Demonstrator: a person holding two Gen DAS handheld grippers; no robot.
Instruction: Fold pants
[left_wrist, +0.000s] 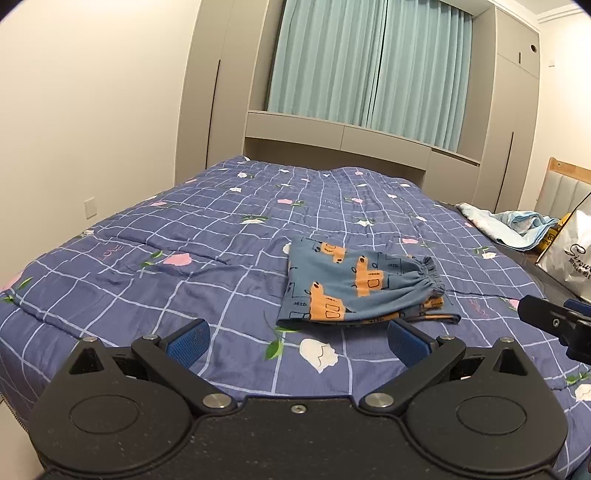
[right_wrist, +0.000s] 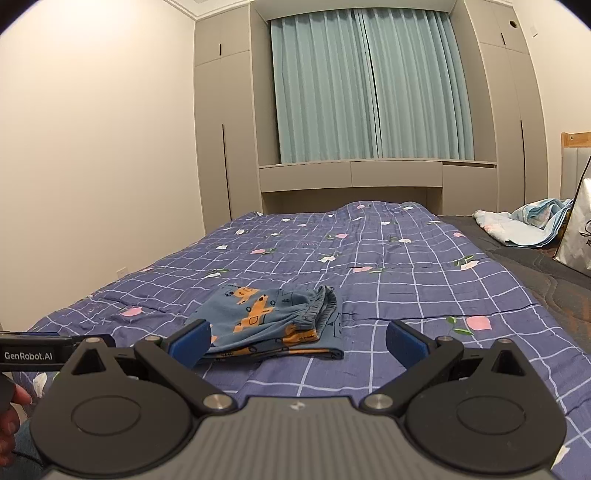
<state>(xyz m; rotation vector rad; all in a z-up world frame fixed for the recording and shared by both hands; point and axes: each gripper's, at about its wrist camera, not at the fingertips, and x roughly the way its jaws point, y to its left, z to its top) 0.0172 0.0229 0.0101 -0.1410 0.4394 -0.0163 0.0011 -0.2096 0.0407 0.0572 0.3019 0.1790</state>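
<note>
The bed (left_wrist: 155, 280) fills both views, covered by a blue checked quilt (right_wrist: 406, 295) with pink and white flowers. On it, well in from the near edge, the pants (left_wrist: 354, 288) lie as a compact, already folded bundle, blue with orange printed vehicles, the gathered waistband toward the right and the smooth fold toward the left, so the long axis runs roughly left to right across the bed. Both claws hang above the near edge, clear of the cloth and holding nothing. The left gripper (left_wrist: 297, 341) has its jaws spread wide, and the bundle sits just ahead and slightly right of it. The right gripper (right_wrist: 297, 341) is equally wide, with the bundle ahead and slightly left, its left pad overlapping the cloth's near corner in the view. Neither seems clearly nearer. Judging by the neat stack, the folding looks finished or nearly so. Beyond stand pale cupboards and green curtains (right_wrist: 369, 88); a crumpled light blanket (left_wrist: 509, 225) and a white bag (left_wrist: 572, 251) sit far right.
</note>
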